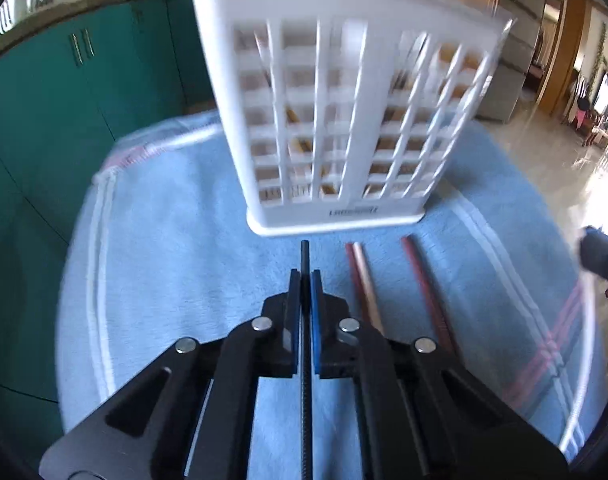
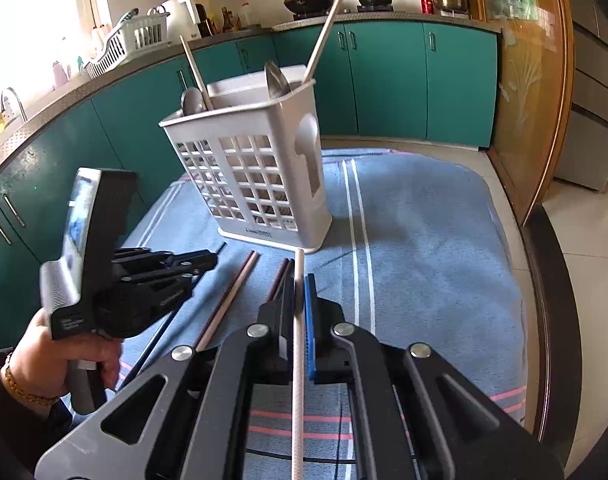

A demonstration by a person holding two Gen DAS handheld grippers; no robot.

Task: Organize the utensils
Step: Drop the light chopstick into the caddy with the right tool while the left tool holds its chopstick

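With the left gripper (image 1: 305, 276) clamped on a black chopstick (image 1: 304, 254) and the right gripper (image 2: 300, 280) on a white chopstick (image 2: 299, 320), either thin stick could pivot in its pads and miss the white basket (image 2: 248, 168).

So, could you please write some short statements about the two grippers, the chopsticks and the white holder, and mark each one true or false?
1. The left gripper is shut on a black chopstick. True.
2. The right gripper is open and holds nothing. False: it is shut on a white chopstick.
3. The white utensil holder stands upright on the blue towel. True.
4. The holder is empty. False: spoons and pale chopsticks already stand in it.
5. No chopsticks remain on the towel. False: some reddish-brown chopsticks lie in front of the holder.
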